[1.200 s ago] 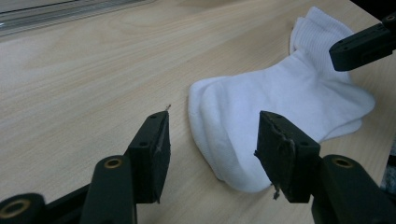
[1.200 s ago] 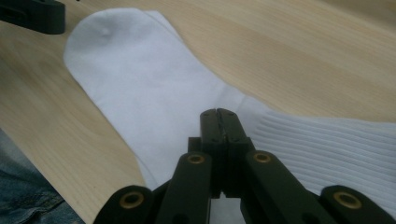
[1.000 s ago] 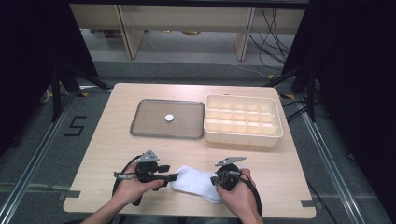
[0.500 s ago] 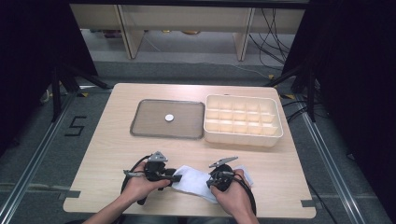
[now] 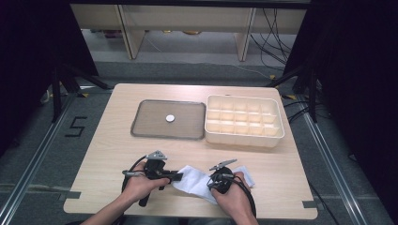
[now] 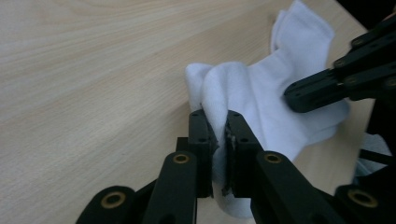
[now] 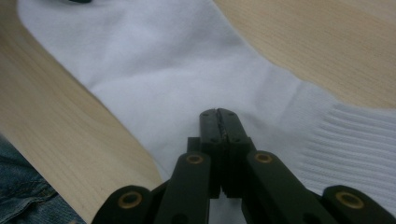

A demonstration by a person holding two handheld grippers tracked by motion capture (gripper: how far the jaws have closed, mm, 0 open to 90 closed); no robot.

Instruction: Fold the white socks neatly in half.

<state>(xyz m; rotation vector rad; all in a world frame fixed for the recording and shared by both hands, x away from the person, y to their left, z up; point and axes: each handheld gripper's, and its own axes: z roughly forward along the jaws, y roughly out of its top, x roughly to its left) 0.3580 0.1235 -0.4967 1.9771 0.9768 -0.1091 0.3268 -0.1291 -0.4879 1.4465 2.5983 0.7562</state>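
— White knit cloth, is that a sock (image 5: 195, 180) at the near edge of the table (image 5: 117, 140)?

— Looks like one from the high view: soft, rumpled, lying between the two hands. The left gripper (image 5: 174, 176) meets its left end, the right gripper (image 5: 212, 184) sits on its middle. Behind stand a flat grey tray (image 5: 141, 129) with a small white disc (image 5: 170, 118) on it, and a cream plastic organiser box (image 5: 277, 126) split into square cells.

— And the left gripper view?

— Its jaws have just been closing and now pinch a raised fold of the sock between the pads (image 6: 201, 135). The right gripper's black tips press on the cloth farther off.

— Right gripper view?

— Jaws pressed together, tips resting on smooth knit; ribbed cuff (image 7: 359, 135) to one side. I cannot tell if any fabric is caught.

— Changes?

— Both hands have drawn closer together over the sock.

— Surroundings?

— Pale wood-grain tabletop, grey floor with a taped "5" (image 5: 75, 126), dark curtains, cables behind.
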